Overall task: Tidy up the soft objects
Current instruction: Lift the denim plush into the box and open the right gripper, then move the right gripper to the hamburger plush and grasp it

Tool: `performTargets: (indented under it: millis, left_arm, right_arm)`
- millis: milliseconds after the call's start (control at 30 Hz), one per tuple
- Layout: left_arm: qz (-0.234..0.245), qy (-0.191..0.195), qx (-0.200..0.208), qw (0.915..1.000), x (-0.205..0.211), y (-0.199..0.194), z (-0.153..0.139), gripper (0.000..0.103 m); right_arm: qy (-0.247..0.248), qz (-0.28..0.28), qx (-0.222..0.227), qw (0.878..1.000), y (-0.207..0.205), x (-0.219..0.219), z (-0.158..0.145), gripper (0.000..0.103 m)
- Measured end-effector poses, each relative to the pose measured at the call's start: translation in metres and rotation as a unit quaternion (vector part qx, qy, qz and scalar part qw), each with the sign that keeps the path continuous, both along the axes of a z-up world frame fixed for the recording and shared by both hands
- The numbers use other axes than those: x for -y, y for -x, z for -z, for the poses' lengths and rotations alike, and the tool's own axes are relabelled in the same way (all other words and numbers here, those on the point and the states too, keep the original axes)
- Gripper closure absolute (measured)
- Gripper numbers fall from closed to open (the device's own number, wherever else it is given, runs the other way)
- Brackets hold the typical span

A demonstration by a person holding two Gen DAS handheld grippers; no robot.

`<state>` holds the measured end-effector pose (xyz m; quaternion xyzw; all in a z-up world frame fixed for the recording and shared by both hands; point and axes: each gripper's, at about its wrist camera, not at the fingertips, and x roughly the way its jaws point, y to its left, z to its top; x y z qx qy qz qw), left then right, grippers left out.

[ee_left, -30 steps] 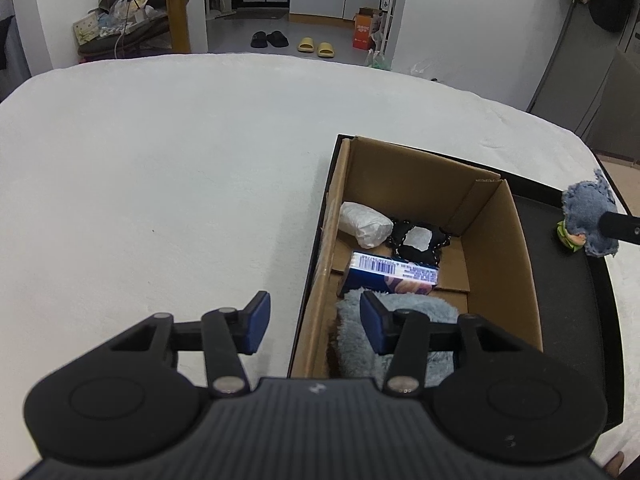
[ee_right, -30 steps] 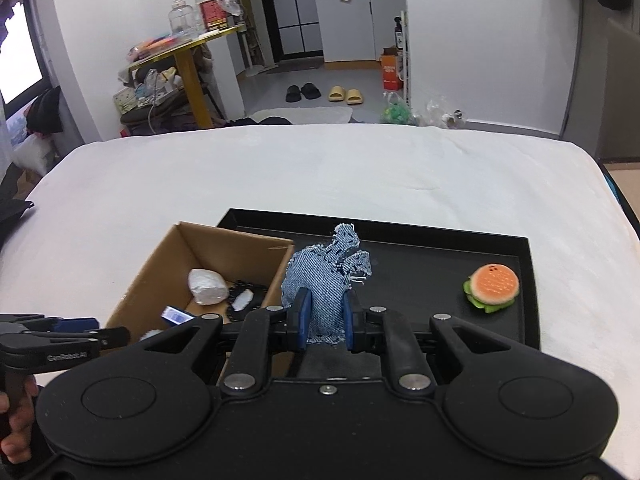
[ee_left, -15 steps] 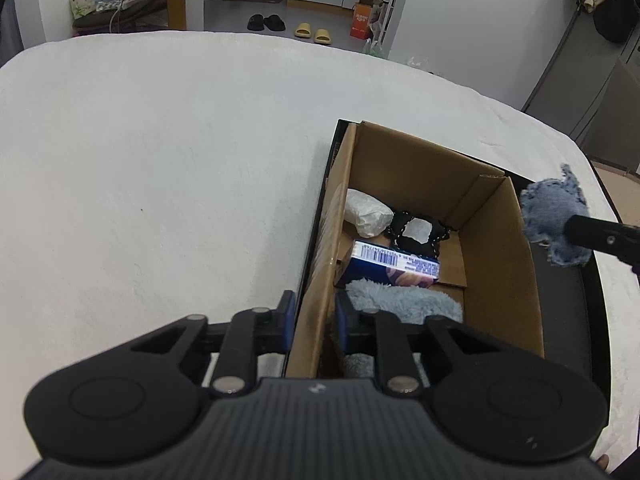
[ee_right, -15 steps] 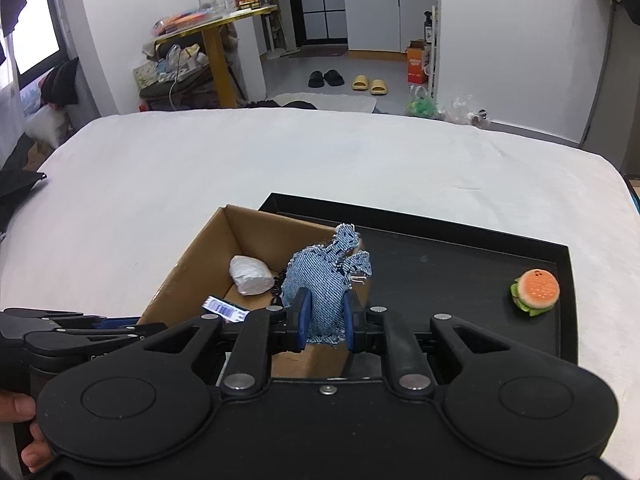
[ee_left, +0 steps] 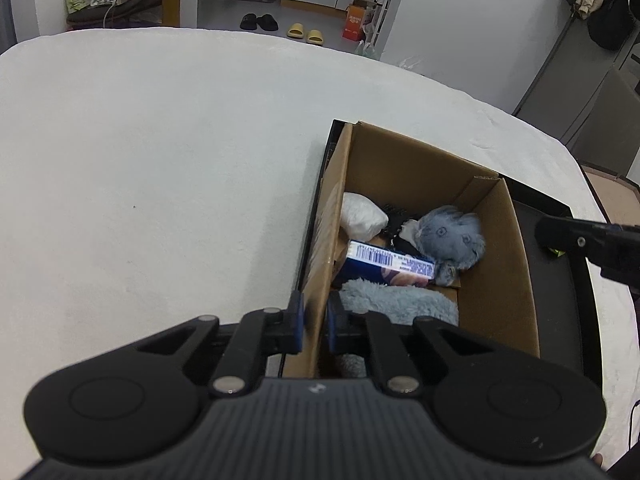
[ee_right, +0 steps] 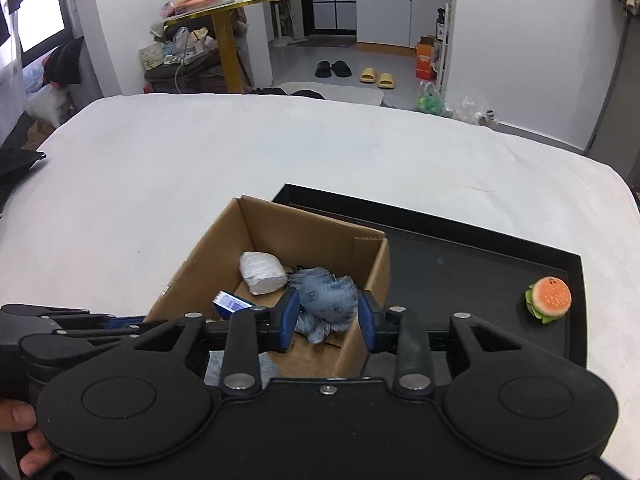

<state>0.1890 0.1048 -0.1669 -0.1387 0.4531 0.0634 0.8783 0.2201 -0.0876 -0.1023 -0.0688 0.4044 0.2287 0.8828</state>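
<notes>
An open cardboard box (ee_left: 496, 248) (ee_right: 280, 228) stands at the left end of a black tray (ee_right: 460, 256). My left gripper (ee_left: 314, 328) is shut on the box's left wall. Inside lie a denim plush (ee_left: 450, 238) (ee_right: 326, 296), a white bundle (ee_left: 362, 216) (ee_right: 260, 272), a blue packet with a barcode (ee_left: 386, 262) and a fluffy grey cloth (ee_left: 396, 304). My right gripper (ee_right: 328, 324) hovers over the box with its jaws opening; the denim plush lies below them, free of the pads. A burger toy (ee_right: 548, 300) sits on the tray's right side.
The tray rests on a wide white bed (ee_left: 140, 184). Past the bed's far edge are a yellow-topped table (ee_right: 224, 8), slippers (ee_right: 376, 78) on the floor and cabinets. A hand (ee_right: 24, 436) shows at the lower left of the right wrist view.
My left gripper closed onto the box's left wall. My right gripper carried the denim plush leftward over the box, opened, and the plush dropped inside.
</notes>
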Motion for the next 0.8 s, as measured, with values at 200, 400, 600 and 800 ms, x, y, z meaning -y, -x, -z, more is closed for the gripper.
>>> performTargets:
  millis: [200,400,600,800]
  left_arm:
    - [0.001,-0.007,0.002,1.0000,0.000,0.000,-0.002,0.093]
    - [0.000,-0.018,-0.001,0.9998,0.006,0.001,-0.006,0.092]
    - [-0.009,-0.036,0.000,0.9993,0.009,-0.002,-0.013,0.089]
    - [-0.003,-0.051,-0.003,0.9987,0.020,-0.011,-0.018,0.080]
  right_arm:
    - [0.014,0.015,-0.005,1.000,-0.001,0.017,0.005,0.070]
    - [0.016,0.022,-0.011,1.000,-0.003,0.032,0.010,0.070]
    - [0.014,0.024,-0.011,1.000,-0.009,0.046,0.015,0.062]
    - [0.017,0.038,-0.008,0.999,-0.019,0.067,0.024,0.050]
